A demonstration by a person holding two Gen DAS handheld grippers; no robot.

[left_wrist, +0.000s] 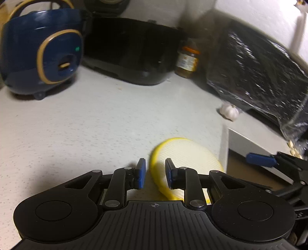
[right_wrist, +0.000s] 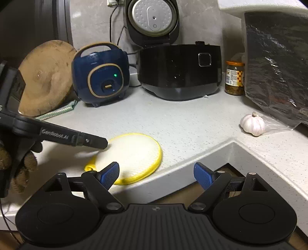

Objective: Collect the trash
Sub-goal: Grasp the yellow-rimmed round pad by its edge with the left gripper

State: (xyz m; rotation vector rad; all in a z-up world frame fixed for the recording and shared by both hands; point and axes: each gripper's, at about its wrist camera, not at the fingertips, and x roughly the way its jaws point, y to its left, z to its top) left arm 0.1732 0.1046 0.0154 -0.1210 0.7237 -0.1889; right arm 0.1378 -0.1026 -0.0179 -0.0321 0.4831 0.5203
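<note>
Colours and patterns on a speckled pale grey stone countertop (right_wrist: 173, 123)

Near the edge, a round white mesh-textured pad with a bright yellow rim (right_wrist: 132, 155); behind, a navy blue small cooker trimmed in tan with a green light (right_wrist: 100, 77), a glossy black large cooker with a silver inner lid (right_wrist: 179, 71), an orange-lidded glass jar with a checked yellow-and-red label (right_wrist: 234, 77), a white garlic bulb (right_wrist: 252, 125), a shiny black crinkled plastic bag (right_wrist: 277, 63), a brown round wooden board (right_wrist: 46, 77); blue ribbed gripper pads (right_wrist: 109, 175).

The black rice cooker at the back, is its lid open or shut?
Open. In the right wrist view the black rice cooker's lid stands swung up behind the body, its silver inner plate facing out.
</note>
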